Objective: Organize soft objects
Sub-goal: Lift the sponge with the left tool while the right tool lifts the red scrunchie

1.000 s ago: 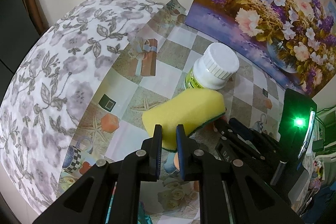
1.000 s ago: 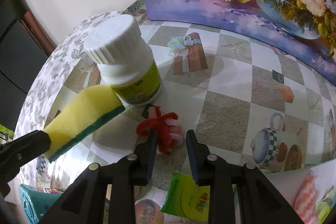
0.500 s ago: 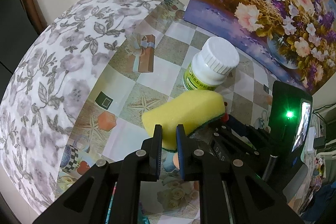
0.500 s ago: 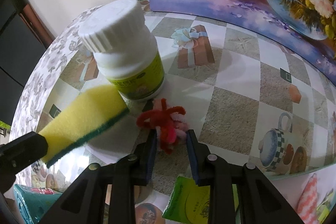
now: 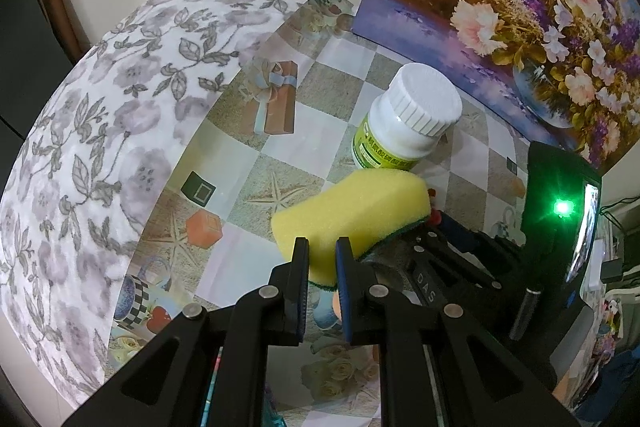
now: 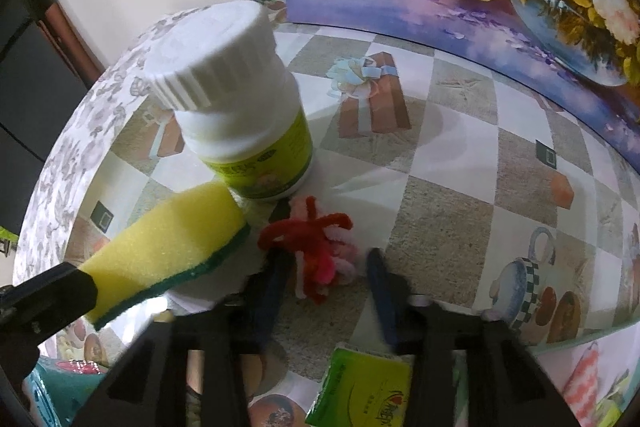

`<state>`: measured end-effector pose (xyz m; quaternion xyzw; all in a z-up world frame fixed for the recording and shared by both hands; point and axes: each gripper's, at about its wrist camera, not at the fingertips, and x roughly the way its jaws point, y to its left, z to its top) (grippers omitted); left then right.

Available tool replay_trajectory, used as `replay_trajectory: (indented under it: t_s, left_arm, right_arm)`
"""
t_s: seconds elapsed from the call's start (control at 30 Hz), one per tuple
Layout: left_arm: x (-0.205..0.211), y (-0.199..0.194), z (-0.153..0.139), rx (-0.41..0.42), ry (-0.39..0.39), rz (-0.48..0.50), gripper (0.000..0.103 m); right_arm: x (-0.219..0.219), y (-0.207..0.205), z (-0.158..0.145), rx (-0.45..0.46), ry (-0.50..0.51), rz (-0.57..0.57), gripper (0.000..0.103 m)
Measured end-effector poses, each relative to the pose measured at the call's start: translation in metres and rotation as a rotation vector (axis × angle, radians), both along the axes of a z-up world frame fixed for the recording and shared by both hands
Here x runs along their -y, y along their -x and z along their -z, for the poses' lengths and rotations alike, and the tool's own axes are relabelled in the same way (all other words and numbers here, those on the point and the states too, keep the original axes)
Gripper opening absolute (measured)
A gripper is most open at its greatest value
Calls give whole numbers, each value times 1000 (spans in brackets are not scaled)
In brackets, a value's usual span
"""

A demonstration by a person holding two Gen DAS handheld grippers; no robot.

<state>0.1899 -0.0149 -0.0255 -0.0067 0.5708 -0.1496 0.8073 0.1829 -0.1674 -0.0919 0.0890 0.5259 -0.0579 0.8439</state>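
A yellow sponge (image 5: 352, 211) with a green scouring side hangs just above the patterned tablecloth, and my left gripper (image 5: 322, 247) is shut on its near end. In the right wrist view the sponge (image 6: 168, 239) juts in from the left. A red and pink pipe-cleaner bundle (image 6: 316, 247) lies on the cloth in front of a white-capped bottle (image 6: 240, 115). My right gripper (image 6: 326, 263) straddles the bundle and its jaws are closing. The right pad stands clear of the bundle. The right gripper's black body (image 5: 440, 267) sits just right of the sponge.
A flower painting (image 5: 500, 7) leans against the wall behind the bottle (image 5: 404, 123). A floral cloth (image 5: 100, 127) covers the left side. A green packet (image 6: 364, 391) and a teal container (image 6: 48, 387) lie near the table's front edge.
My right gripper has come closer to the pipe-cleaner bundle, which now lies between its fingers. The left gripper and the sponge have stayed put.
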Motion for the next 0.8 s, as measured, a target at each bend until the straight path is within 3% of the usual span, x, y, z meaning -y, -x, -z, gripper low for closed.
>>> replay_trajectory:
  t_s: [0.33,0.8]
  left_arm:
    - [-1,0,-1,-4,23,-9,13]
    - [-5,12,-25,28,79,1,12]
  right_arm:
    - [2,20,-15,2,42,19,25]
    - [18,109,-73,94,18,116,25]
